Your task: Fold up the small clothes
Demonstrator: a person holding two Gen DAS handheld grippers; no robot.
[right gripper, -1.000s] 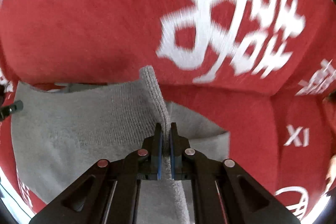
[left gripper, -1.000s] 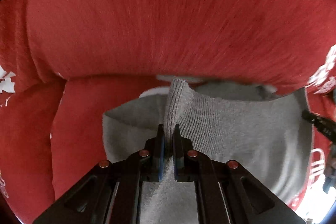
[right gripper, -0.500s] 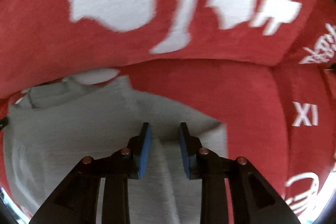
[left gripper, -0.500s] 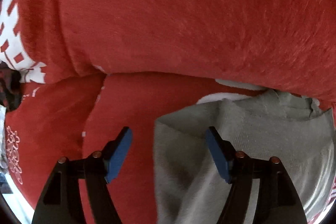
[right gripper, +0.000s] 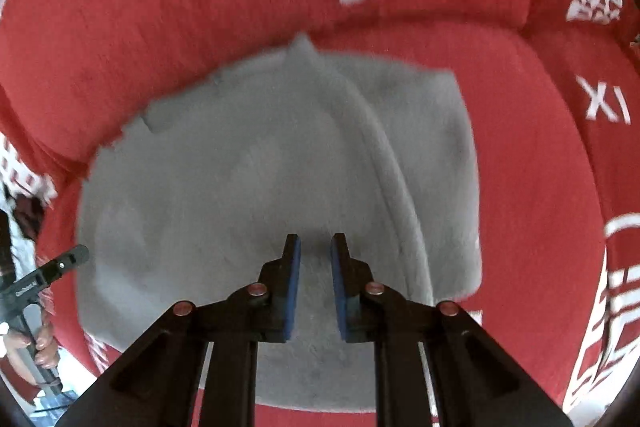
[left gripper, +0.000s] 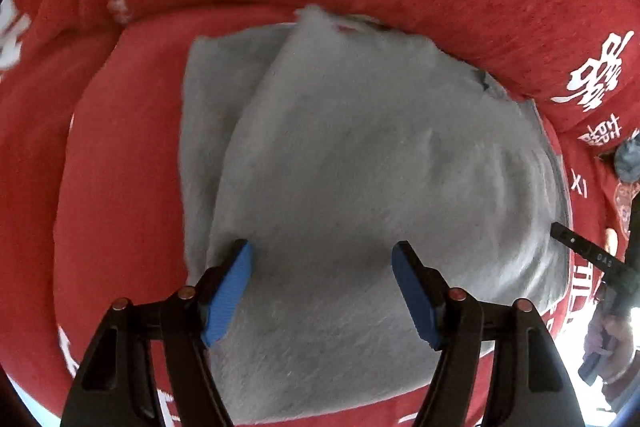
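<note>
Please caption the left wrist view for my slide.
Open left gripper above a folded grey garment on a red cushion.

- Grey garment (left gripper: 360, 167): plain mid-grey throughout, fuzzy knit texture, no print; same grey in the right wrist view (right gripper: 240, 179).
- Red cushioned seat (left gripper: 120, 167): saturated red fabric, bearing white printed characters and the white letters "XI" (right gripper: 606, 103).
- Left hand-held gripper (left gripper: 322, 291): black frame, blue ribbed pads (left gripper: 230, 291), copper-coloured screw heads.
- Right hand-held gripper (right gripper: 316, 287): black frame, blue pads (right gripper: 294, 287), copper-coloured screw heads.
</note>
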